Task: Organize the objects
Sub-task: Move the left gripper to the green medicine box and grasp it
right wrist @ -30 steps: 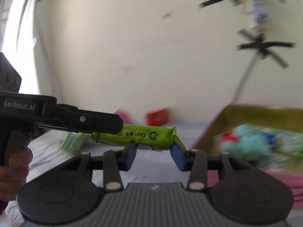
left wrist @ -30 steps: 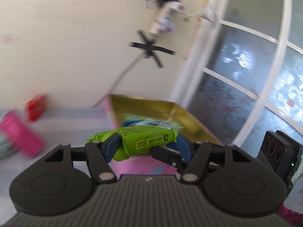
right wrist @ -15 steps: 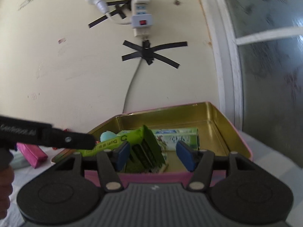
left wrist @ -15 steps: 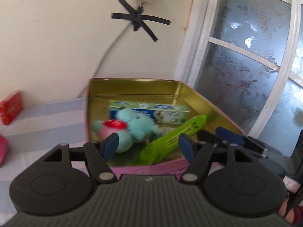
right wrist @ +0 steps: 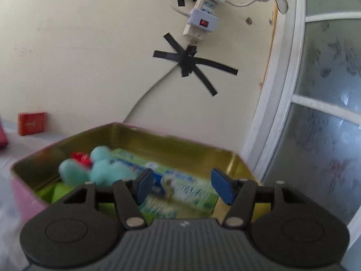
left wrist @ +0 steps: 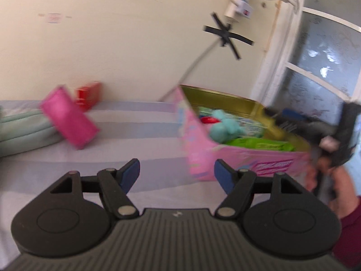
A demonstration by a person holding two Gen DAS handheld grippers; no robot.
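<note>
Cream wall [right wrist: 79, 56] behind, a white power strip [right wrist: 199, 19] taped up with black tape, frosted glass door [right wrist: 327, 124] to the right; surface is a bed with a pale lilac striped sheet [left wrist: 135, 140].

Left claw [left wrist: 176, 174]: jaws opening, nothing seen between the blue pads. It is held over bare sheet. The pink tin box with gold interior [left wrist: 239, 158] sits ahead and to its right, near corner just beyond the right pad. Ahead-left, well apart: a magenta flat pack [left wrist: 70, 119] propped tilted against a folded mint blanket [left wrist: 20, 128], and beyond it a small red box [left wrist: 89, 94] by the wall. Both are judged still to be sorted.

Right claw [right wrist: 180, 185]: jaws parted, empty, held just above the tin's open top [right wrist: 180, 142]. Below and ahead of the pads: a green-and-blue printed carton [right wrist: 187, 192]; to the left of the left pad a teal plush toy [right wrist: 99, 169] with a red part [right wrist: 80, 158]; a lime green wrapped pack [left wrist: 259, 145] lies flat along the near wall. Flat lie is judged to mean it has been released and settled, leaving room on top.

Right-hand grip and a maroon sleeve [left wrist: 352, 225] are seen at the left view's far right edge.

Likely next target is judged to be the magenta pack, being nearest the left claw. Left view is motion-blurred, so fine detail is not readable.
</note>
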